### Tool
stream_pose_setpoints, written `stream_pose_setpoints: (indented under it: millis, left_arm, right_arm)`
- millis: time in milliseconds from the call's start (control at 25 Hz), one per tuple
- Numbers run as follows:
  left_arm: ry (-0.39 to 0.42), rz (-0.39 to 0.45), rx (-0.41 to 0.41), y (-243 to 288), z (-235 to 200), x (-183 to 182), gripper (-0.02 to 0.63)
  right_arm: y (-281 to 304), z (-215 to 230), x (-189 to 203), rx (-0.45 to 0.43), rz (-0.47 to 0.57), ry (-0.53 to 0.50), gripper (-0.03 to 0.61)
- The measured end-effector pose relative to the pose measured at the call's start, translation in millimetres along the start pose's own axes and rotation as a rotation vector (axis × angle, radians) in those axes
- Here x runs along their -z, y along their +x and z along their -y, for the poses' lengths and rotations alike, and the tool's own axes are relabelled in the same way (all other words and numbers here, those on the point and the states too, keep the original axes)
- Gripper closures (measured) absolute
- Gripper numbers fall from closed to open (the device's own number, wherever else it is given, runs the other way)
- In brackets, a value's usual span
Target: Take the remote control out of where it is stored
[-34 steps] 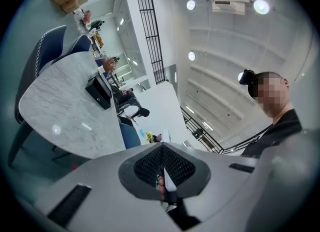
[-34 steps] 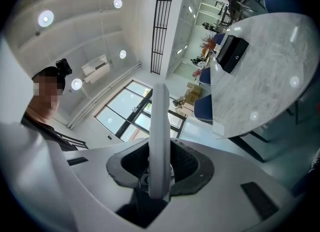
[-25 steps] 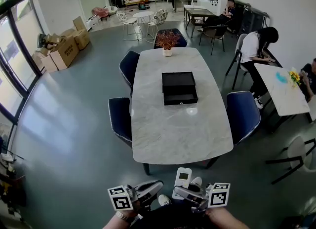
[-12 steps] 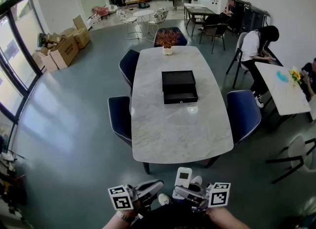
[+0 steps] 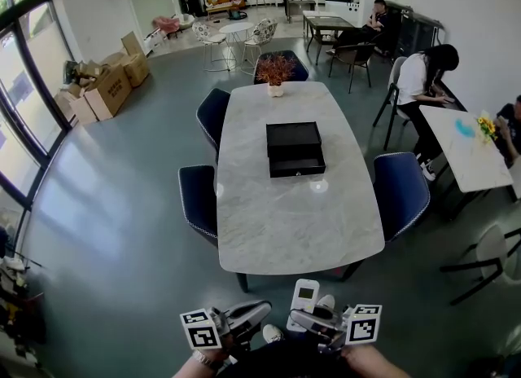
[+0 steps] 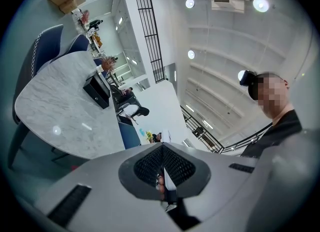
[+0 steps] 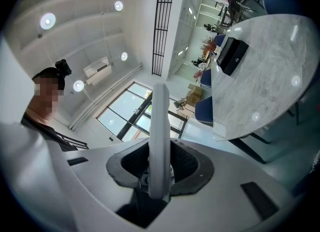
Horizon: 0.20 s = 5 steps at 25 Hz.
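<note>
Nothing much has moved since the earlier frame: the head view slid down a hair, and both grippers and the remote keep the same pose.

Head view: I see the left gripper [image 5: 259, 311] and right gripper [image 5: 297, 317] side by side at the bottom edge, close to the person's body and pointing level. The white remote control [image 5: 304, 295] sticks up from the right one, screen end on top. It's out of storage and well apart from the marble table [image 5: 285, 230]. The black drawer box [image 5: 295, 148] sits mid-table, with a potted plant [image 5: 275, 69] at the far end. 2 blue chairs [image 5: 199, 197] stand on the table's left side.

Left gripper view: jaws are together with nothing clamped between them. Table [image 6: 60, 111] and box [image 6: 97, 92] show far off at the left.

Right gripper view: jaws are part-way apart and clamped on the remote [image 7: 160, 126], seen edge-on and rising straight out of the pads. Table [image 7: 265, 86] and box [image 7: 232, 56] are at the upper right.
</note>
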<state>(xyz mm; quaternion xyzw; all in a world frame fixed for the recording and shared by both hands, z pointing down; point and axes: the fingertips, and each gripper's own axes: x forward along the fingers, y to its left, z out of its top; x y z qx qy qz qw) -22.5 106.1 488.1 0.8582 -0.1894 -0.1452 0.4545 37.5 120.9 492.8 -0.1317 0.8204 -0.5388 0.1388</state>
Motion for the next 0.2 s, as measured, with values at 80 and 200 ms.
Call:
stream_pose_setpoints:
  millis: [80, 200]
  left_arm:
    - [0.0, -0.003, 0.003, 2.1, -0.3, 0.6, 0.609]
    - [0.005, -0.01, 0.005, 4.5, 0.1, 1.0, 0.609]
  right_arm:
    - [-0.7, -0.2, -1.4, -0.001, 0.002, -0.001, 0.466]
    - [-1.4, -0.2, -2.9, -0.001, 0.003, -0.003, 0.466]
